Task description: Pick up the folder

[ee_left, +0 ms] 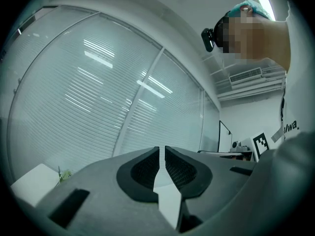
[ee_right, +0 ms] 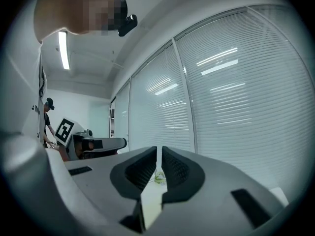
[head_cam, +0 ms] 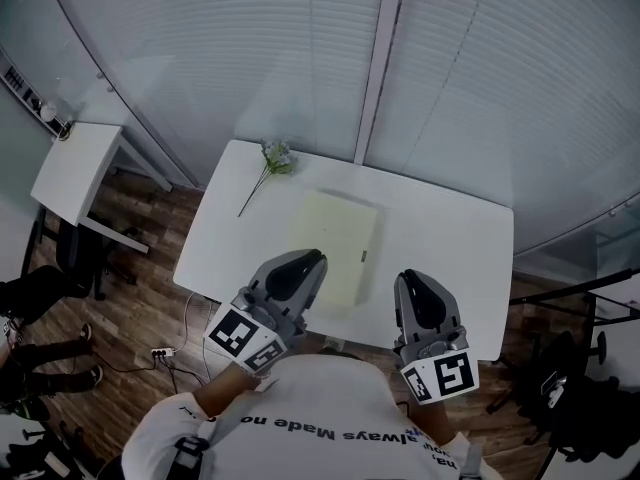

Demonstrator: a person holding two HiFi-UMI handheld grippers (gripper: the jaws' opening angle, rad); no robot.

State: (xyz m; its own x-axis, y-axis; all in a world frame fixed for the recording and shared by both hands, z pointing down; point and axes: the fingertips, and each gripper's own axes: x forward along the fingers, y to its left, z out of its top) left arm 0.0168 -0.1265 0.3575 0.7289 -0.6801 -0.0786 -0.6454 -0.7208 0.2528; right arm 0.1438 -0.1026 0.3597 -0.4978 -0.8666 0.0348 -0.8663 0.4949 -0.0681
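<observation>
A pale yellow-green folder (head_cam: 335, 243) lies flat in the middle of the white table (head_cam: 440, 238). My left gripper (head_cam: 312, 258) hangs over the table's near edge, its tip above the folder's near left corner, jaws shut and empty. My right gripper (head_cam: 408, 280) is to the right of the folder, near the front edge, also shut with nothing in it. In the left gripper view the gripper (ee_left: 162, 150) shows closed pads against the blinds. In the right gripper view the gripper (ee_right: 159, 150) is closed too, with the flower sprig (ee_right: 158, 177) seen past it.
A flower sprig (head_cam: 268, 168) lies at the table's far left corner. Blinds (head_cam: 300, 48) cover the glass wall behind the table. A small white side table (head_cam: 75, 173) stands to the left, and a cable with a power strip (head_cam: 160, 353) lies on the wooden floor.
</observation>
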